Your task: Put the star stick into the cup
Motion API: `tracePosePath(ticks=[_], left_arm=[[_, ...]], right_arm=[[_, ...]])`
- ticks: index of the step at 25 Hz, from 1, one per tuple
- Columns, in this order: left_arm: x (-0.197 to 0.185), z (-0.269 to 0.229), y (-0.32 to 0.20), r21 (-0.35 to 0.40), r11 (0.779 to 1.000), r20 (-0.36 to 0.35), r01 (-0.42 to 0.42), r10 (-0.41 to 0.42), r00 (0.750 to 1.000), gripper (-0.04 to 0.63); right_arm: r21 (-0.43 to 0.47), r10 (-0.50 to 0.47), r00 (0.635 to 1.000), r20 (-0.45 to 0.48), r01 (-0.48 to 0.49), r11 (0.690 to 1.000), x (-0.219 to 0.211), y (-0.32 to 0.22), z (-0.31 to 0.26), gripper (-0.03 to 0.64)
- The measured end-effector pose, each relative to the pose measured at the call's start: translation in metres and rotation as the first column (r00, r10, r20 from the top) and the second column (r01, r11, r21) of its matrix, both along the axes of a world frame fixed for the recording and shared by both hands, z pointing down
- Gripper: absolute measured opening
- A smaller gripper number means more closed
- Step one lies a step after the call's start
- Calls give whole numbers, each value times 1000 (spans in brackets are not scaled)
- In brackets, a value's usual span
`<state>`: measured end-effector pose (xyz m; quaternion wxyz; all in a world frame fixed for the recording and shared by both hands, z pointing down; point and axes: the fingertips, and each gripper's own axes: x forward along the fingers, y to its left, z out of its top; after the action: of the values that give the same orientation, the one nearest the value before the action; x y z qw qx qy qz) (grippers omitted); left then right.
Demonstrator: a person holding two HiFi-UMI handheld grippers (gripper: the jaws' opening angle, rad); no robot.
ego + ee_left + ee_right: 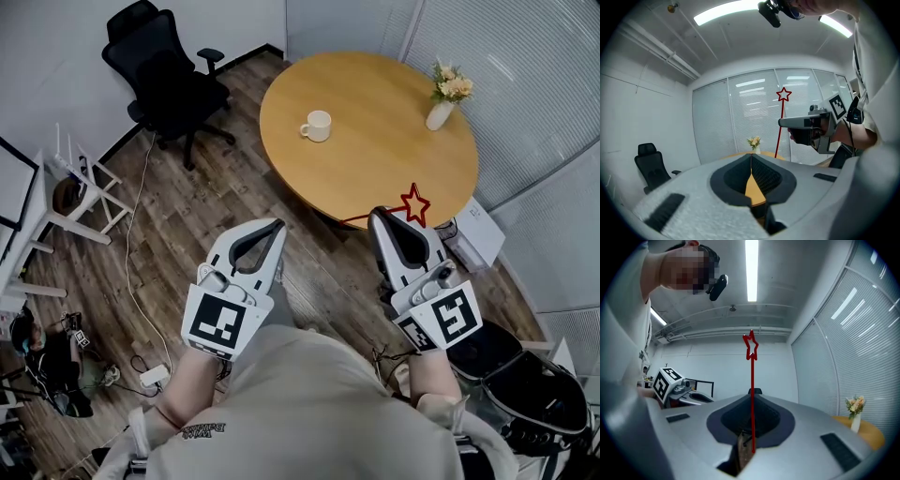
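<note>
Red star stick (pixel 752 380) upright, star uppermost, in right gripper (pixel 379 217)

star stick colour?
The star stick is red, both the outline star and the thin stem. It shows best in the right gripper view.

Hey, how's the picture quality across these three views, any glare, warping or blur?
Head view: even soft light, sharp, little glare on the table. Left gripper view: heavy fisheye bends the walls, the ceiling lights blow out white, and the near body of the left gripper looks soft. Right gripper view: same fisheye, one ceiling strip glares above the star stick, which looks crisp.
</note>
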<state>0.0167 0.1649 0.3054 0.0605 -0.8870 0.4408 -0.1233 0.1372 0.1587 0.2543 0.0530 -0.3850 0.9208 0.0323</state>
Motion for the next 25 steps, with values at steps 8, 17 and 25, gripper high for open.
tracePosePath(ticks=[8,17,25], left_arm=[[-19,6,-64,-14,999,-2,-41,41,999,22],[-40,4,-149,-40,996,-3,-86,86,996,23],[-75,-9,-233,-58,990,-13,-131,131,991,22]], right_arm=[[-12,17,1000,-16,-17,1000,-26,-60,6,35],[-40,65,998,-26,-66,997,-47,-143,2,35],[-57,118,992,-43,-121,991,-80,-224,-13,35]])
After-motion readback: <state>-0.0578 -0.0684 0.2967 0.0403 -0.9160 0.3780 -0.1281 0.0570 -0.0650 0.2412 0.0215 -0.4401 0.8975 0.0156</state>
